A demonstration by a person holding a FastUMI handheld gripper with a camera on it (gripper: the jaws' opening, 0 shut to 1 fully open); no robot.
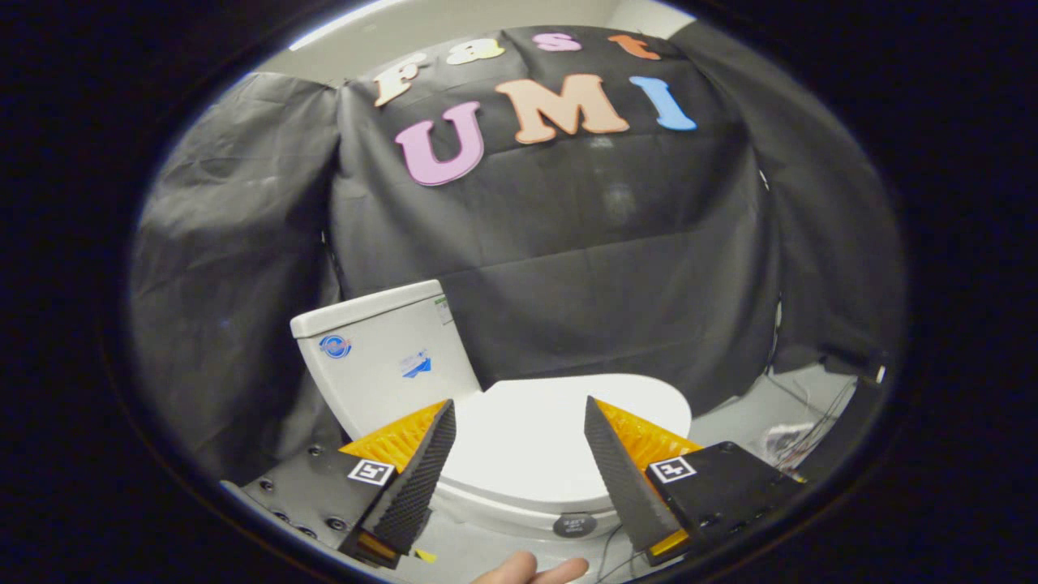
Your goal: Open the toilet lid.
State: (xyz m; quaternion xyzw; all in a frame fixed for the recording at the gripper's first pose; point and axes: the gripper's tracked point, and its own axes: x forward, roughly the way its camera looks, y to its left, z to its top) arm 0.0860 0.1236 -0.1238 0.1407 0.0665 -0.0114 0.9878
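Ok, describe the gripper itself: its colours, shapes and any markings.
The gripper has two wedge-shaped fingers that taper to points. Their inner faces are black pads with a fine dotted texture; the outer sides are ribbed orange-yellow plastic. Each finger sits on a black block bearing a small square black-and-white marker. The left block shows several round bolt heads. Thin cables run below the right finger.

The hand-held gripper (519, 418) hangs with its fingers spread wide above the closed white toilet lid (527, 442), touching nothing. The tank (381, 361) stands far left. A person's fingertips (531, 570) show near, below the lid.
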